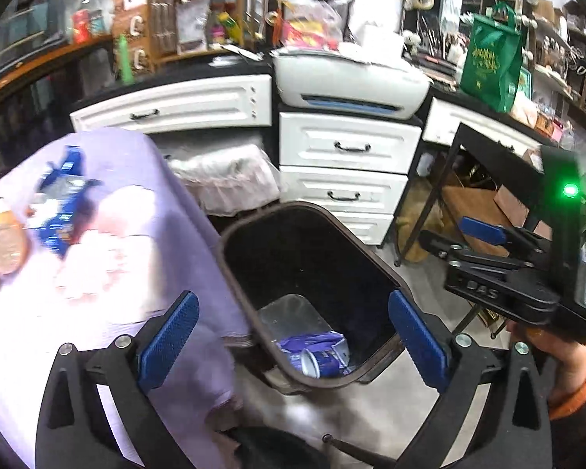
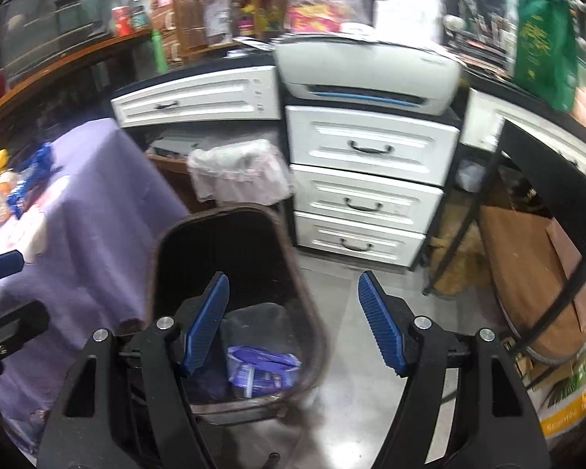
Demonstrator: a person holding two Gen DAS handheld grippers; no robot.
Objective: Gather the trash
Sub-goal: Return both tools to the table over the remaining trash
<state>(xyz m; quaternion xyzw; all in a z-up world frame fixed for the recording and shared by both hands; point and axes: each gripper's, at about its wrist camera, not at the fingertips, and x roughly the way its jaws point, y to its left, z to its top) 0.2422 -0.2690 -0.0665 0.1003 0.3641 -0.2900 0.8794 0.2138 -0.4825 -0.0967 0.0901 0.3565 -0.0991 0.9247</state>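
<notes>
The left hand-held gripper (image 1: 293, 346) stands wide and empty above the dark bin (image 1: 371, 258), and at the bottom of that bin lies a crumpled blue-and-white wrapper (image 1: 318, 353) on a clear liner. The right hand-held gripper (image 2: 293, 322) is also apart and empty, with nothing between its blue pads (image 2: 209, 322), and it looks down past the bin's rim toward the grey floor (image 2: 355, 351). More litter waits on the purple-covered tabletop (image 1: 183, 211) to the left: a blue wrapper (image 1: 60, 199) and an orange packet (image 1: 4, 240) near it. Judging by this, the step in hand is going back for the next piece, and doing it well means swinging the open jaws clear of the bin rim, coming at the blue wrapper from above, and closing on its bunched middle so that the thin film does not slip out. Both grippers tilt forward and downward; the person's hand (image 1: 562, 367) grips the right one at the edge of the left view.
</notes>
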